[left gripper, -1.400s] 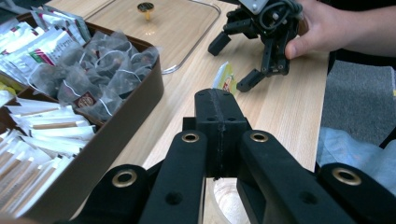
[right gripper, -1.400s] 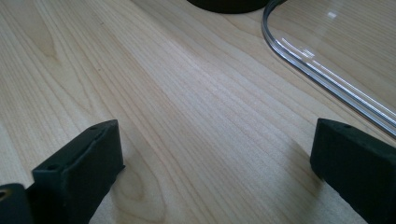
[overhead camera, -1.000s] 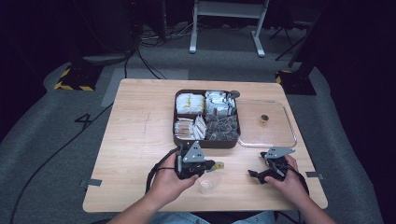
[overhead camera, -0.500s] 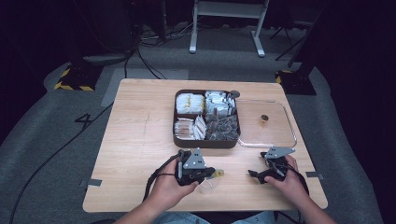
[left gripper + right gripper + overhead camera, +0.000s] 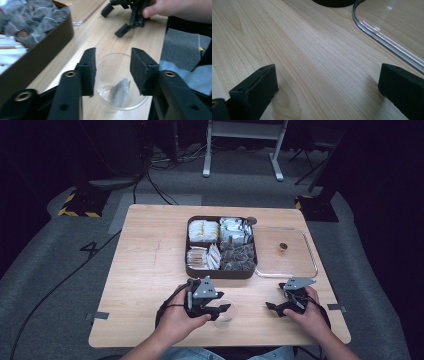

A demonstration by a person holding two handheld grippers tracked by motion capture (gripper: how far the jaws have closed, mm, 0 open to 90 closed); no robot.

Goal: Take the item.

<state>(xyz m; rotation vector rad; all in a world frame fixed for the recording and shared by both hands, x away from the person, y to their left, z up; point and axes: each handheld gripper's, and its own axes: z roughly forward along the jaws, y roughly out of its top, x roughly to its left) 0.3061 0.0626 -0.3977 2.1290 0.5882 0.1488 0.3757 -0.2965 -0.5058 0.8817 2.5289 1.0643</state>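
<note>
Two jaws of the left gripper (image 5: 112,72) stand part open over a clear plastic cup (image 5: 120,100), having just been opening; nothing is gripped between them. Its near rim is cut off at 6 o'clock in the left gripper view. A grey tea bag (image 5: 120,92) lies inside the cup, below the jaw gap, touching neither pad. From the high view the cup (image 5: 226,312) is a faint glint at 3 o'clock of the left gripper (image 5: 220,309), and the bag cannot be made out. At 12 o'clock sits the brown compartment tray (image 5: 220,271), its sachets blurred. Wide open and empty over bare wood, the right gripper (image 5: 327,85) has a clear lid (image 5: 387,47) at its 1 o'clock.
</note>
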